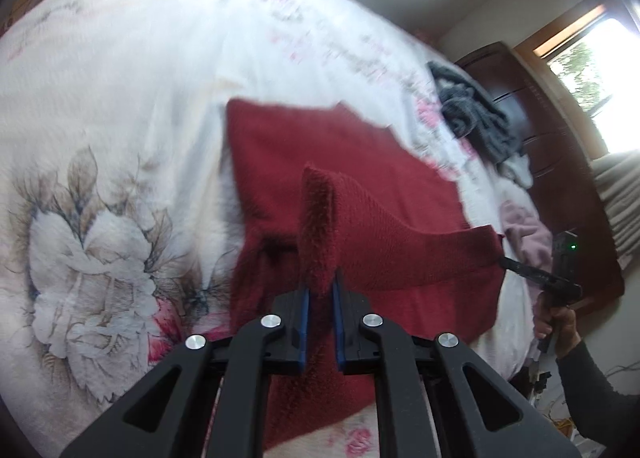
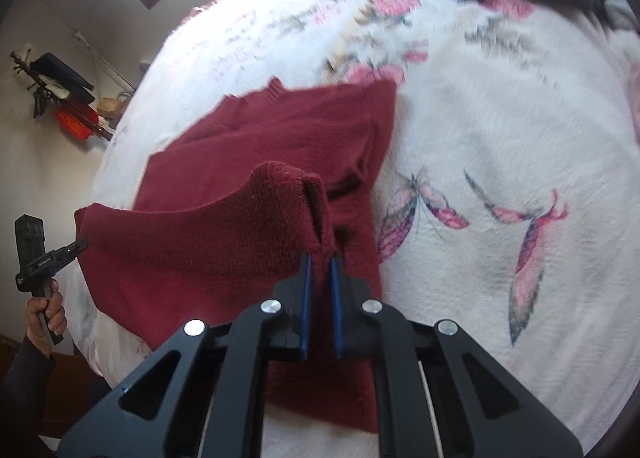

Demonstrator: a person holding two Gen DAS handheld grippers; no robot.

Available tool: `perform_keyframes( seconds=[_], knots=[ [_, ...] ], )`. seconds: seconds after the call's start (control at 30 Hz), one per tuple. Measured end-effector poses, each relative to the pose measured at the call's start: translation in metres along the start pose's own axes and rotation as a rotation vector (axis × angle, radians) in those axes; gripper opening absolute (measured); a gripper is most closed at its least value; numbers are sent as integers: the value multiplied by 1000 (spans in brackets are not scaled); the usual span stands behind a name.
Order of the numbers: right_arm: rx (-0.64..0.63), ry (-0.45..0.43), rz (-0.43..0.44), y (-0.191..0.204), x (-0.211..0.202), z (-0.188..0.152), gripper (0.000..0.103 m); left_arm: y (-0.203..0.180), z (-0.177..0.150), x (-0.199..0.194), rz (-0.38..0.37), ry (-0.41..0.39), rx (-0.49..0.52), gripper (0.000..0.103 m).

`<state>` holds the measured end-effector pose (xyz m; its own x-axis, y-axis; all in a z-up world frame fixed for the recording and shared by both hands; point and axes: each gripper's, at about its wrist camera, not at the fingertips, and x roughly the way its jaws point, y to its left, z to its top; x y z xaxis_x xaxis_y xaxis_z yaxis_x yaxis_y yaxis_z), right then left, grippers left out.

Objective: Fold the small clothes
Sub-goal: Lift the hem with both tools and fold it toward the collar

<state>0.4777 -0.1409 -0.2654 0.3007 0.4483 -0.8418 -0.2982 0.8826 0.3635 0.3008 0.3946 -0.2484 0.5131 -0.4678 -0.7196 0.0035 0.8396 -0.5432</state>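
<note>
Two grippers lifted one hem of a dark red knitted sweater.

Both the left gripper and right gripper were clamped on the sweater's near edge, raising it taut between them above the white floral bedspread, probably so it could fold over the part lying flat. A grey knitted garment sat well apart.

A white plush blanket printed with pink flowers and butterflies covered the bed. A big pale bloom was printed near its left side. Dark wooden drawers stood against the wall, just beside a bright window with pleated curtains. On the opposite wall hung a rack carrying something black and something red.
</note>
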Motion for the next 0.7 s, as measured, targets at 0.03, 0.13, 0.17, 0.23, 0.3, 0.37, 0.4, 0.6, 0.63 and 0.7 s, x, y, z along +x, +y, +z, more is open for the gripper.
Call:
perform_keyframes(
  seconds=[0.03, 0.13, 0.17, 0.23, 0.3, 0.37, 0.4, 0.6, 0.63, 0.7],
  knots=[
    [-11, -16, -1, 4, -8, 1, 7, -6, 3, -9, -6, -18, 16, 9],
    [-39, -72, -2, 15, -34, 9, 7, -19, 15, -30, -14, -61, 55, 9],
    [-45, -89, -3, 17, -42, 13, 7, -22, 21, -36, -16, -74, 68, 9],
    [-55, -127, -4, 21, -56, 25, 7, -28, 36, -45, -15, -97, 96, 9],
    [-63, -160, -3, 24, -66, 43, 7, -33, 52, -49, -12, -113, 114, 9],
    [-71, -176, -7, 28, -69, 59, 7, -33, 72, -50, -23, -123, 112, 9],
    [-76, -179, -13, 29, -68, 70, 7, -31, 82, -49, -30, -122, 109, 9],
    [-74, -172, -53, 23, -46, 127, 7, -27, 140, -21, -19, -106, 109, 9],
    [-61, -165, -52, 19, -40, 138, 7, -24, 151, -14, -20, -104, 100, 9],
    [-30, -149, -51, 9, -26, 156, 7, -17, 172, 3, -16, -89, 76, 9]
  ],
)
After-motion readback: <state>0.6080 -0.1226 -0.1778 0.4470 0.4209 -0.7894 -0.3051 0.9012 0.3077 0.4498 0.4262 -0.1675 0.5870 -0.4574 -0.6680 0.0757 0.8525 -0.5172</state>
